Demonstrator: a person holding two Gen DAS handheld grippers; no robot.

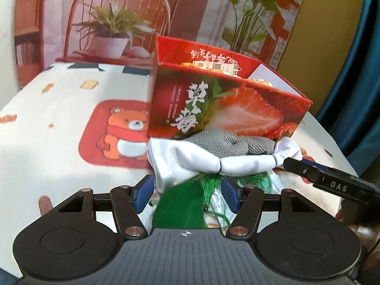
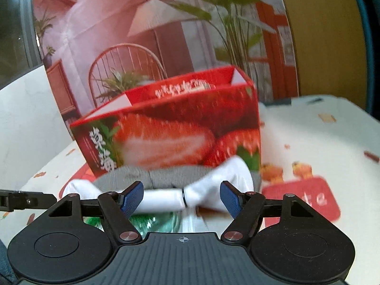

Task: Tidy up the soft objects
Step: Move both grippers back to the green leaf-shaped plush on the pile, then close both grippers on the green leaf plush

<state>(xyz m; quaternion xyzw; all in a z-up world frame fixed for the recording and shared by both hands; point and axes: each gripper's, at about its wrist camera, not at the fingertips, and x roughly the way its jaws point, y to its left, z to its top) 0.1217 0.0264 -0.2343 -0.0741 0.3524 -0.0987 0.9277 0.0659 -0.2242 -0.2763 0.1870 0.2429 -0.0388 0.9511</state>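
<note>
Both grippers hover over the soft pile at centre-bottom of both views: white cloth [image 1: 190, 163] tied mid-way, grey knit [image 1: 228, 143] behind it, green tasselled fabric [image 1: 180, 204] under, all just in front of the strawberry box [image 1: 225, 109]. Left gripper [image 1: 186, 193] jaws open, straddling green/white fabric, pads not pressing; right gripper [image 2: 181, 198] jaws open too, straddling the white cloth. To do it well imo: pinch white cloth near the tie w/ both, lift together, clear the box's front wall.

Strawberry box [image 1: 228, 104]: contents mostly hidden behind its front wall (only a labelled packet top shows); print blurred in the right wrist view. Grey knit cloth [image 1: 228, 142]: lower part covered by white cloth [image 1: 190, 161]. Green item [image 1: 180, 204]: cut off by gripper body, unidentifiable.
</note>
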